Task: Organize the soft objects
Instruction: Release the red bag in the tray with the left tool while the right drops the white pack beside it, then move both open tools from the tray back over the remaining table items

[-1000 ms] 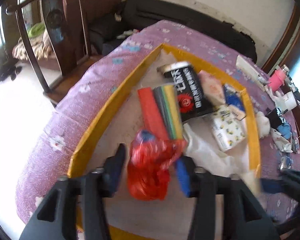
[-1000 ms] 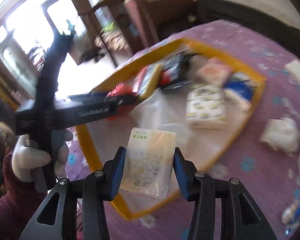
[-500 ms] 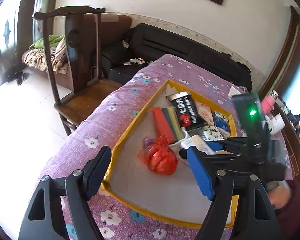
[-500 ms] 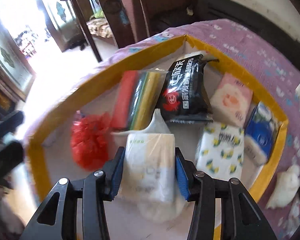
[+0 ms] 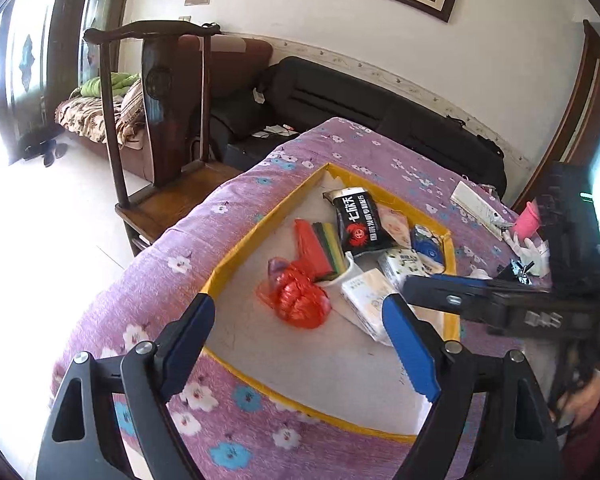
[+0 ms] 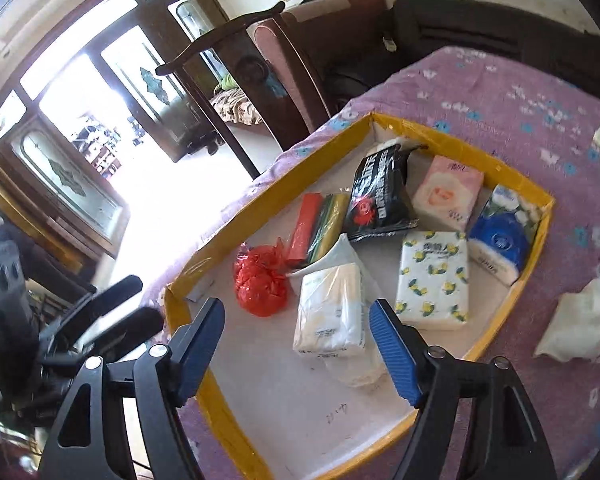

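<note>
A yellow-rimmed tray point(image 6: 536, 236) on the purple flowered cloth holds a red plastic bag point(image 6: 262, 280), a white tissue pack point(image 6: 330, 314), a lemon-print pack point(image 6: 434, 280), a blue pack point(image 6: 500, 240), a pink pack point(image 6: 448, 192), a black pack point(image 6: 380, 196) and a coloured bag roll point(image 6: 320, 228). My right gripper point(image 6: 298, 346) is open and empty, above the tray just in front of the white pack. My left gripper point(image 5: 300, 344) is open and empty over the tray's point(image 5: 236, 256) near edge, short of the red bag point(image 5: 300, 296). The right gripper point(image 5: 480, 300) shows at the right of the left wrist view.
A crumpled white tissue point(image 6: 580, 320) lies on the cloth right of the tray. A dark wooden chair point(image 5: 160, 120) stands past the table's left edge, with sofas behind. Small items, one pink point(image 5: 526, 220), sit at the table's far right.
My left gripper let go of the red bag in the tray and drew back. My right gripper set the white tissue pack down in the tray, opened and pulled back.
</note>
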A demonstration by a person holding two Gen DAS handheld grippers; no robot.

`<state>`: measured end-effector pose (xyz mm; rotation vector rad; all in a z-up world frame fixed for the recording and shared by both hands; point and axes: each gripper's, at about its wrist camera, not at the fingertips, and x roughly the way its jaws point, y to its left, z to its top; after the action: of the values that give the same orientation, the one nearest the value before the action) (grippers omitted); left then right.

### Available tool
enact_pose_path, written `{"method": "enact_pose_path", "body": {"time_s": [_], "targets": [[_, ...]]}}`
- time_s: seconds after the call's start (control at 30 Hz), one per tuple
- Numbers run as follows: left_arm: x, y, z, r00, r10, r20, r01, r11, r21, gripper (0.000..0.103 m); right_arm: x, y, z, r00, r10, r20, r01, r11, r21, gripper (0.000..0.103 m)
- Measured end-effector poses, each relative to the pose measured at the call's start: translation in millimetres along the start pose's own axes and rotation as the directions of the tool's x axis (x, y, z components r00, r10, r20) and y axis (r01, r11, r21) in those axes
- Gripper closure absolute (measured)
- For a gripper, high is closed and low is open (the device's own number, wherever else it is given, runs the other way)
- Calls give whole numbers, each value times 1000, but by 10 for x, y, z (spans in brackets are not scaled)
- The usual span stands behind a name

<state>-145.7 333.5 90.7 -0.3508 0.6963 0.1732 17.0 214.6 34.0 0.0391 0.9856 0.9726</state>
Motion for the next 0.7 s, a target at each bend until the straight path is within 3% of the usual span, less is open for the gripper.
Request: {"method": "enact_pose_path", "body": {"time_s": [0.13, 0.23, 0.3, 0.4, 0.53, 0.7], "targets": [[-161, 6, -80, 1000, 26, 10, -26, 1000, -11, 18, 383, -107, -42, 992, 94, -88, -82, 989, 126, 21], [-242, 54, -120, 999, 46, 11, -45, 999, -28, 18, 472, -147, -124, 947, 300, -112, -272, 939, 208, 21], [-236, 54, -139, 998, 62, 3, -62, 998, -29, 17, 321, -130, -162, 941, 328, -86, -310, 934, 178, 21], [-155, -73, -170, 998, 62, -20, -62, 998, -1, 17, -18, -244, -252, 963, 268, -35, -261, 954, 149, 21], [-34, -445, -249, 998, 41, -50, -36, 995, 95, 17, -557, -619, -481, 990, 129, 61, -138, 973, 183, 21], [141, -1129, -413, 995, 17, -100, 11, 960, 279, 17, -1077, -1028, -807, 988, -61, 143, 28, 975, 221, 21]]}}
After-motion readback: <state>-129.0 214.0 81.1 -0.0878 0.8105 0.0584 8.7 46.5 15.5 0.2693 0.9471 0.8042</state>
